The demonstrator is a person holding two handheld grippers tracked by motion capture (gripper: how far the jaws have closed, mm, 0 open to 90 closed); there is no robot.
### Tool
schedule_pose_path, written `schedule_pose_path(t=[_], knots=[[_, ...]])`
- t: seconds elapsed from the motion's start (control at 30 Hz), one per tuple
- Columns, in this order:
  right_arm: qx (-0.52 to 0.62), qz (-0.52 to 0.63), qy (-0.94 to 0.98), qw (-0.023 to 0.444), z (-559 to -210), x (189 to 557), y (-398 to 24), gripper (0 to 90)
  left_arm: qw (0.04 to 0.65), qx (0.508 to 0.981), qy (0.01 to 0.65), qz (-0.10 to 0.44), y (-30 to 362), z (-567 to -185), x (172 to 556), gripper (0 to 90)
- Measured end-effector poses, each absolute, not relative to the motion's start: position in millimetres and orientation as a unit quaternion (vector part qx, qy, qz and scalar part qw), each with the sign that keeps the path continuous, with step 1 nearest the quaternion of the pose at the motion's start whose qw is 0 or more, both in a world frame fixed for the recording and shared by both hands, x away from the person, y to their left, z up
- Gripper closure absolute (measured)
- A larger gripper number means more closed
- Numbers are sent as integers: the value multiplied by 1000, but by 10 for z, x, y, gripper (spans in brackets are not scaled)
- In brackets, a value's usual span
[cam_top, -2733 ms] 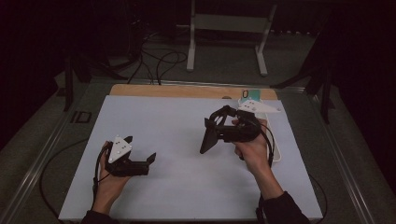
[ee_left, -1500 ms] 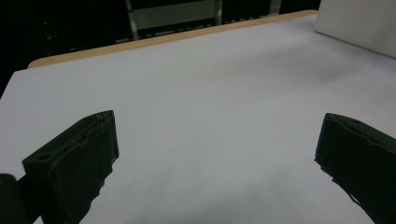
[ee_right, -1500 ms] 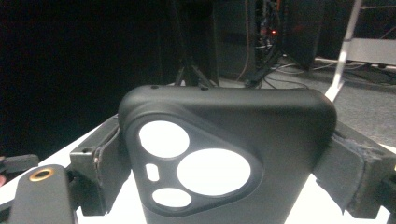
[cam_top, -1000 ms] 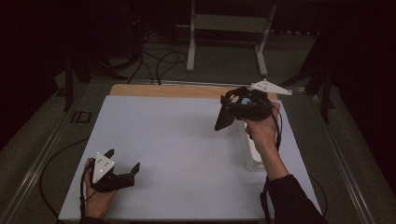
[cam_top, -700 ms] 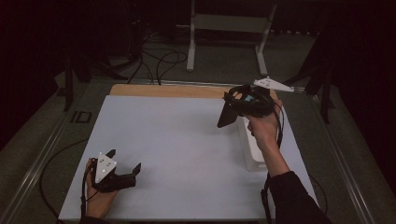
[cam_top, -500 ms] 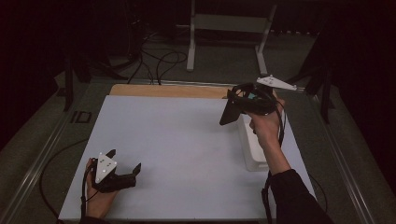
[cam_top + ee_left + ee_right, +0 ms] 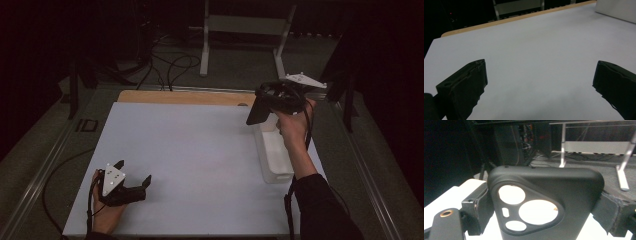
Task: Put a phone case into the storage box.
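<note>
Dark room, cables and a pale metal stand (image 7: 245,30) at the top of the high view; below it a broad white matte surface (image 7: 190,150) with a strip of bare wood (image 7: 180,96) along its far edge. At the right of the frame, the right tongs (image 7: 257,111) are lifted clear of the surface and pinch a black, soft-looking phone case with rounded corners (image 7: 544,205) by its two long sides. The right gripper view shows its back, a raised triangular camera panel cut with round and slot-shaped openings through which the white surface shows. Held upright and high, likely so it clears the wall of the white, smooth-sided rectangular plastic tray (image 7: 274,155) directly beneath, open side up; I judge the case is being carried to or from that tray. The grey three-cornered plate (image 7: 305,80) rides on top of that gripper. At the lower left of the high view the left tongs (image 7: 134,175) lie low on the surface, spread wide with nothing between them. The left gripper view shows blunt, scuffed black pads (image 7: 464,87) over bare sheet, parked well apart from the work, seemingly idle.
</note>
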State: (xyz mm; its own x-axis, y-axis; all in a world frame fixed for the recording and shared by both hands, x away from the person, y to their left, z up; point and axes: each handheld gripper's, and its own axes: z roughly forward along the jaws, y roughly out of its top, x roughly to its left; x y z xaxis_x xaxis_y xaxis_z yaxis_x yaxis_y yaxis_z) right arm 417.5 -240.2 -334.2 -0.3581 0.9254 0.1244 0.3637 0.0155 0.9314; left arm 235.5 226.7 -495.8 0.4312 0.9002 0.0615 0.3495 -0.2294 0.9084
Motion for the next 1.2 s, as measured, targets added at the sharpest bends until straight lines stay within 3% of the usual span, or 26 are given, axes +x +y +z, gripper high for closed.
schedule_pose_path(t=[0.57,1.2], knots=[[534,437,645,328,-3461,4432,-2635,134,442,723,432,309,2246,-4963,2364,1],[573,386,649,319,-3798,4648,-2683,130,443,721,434,309,2252,-4964,2360,1]])
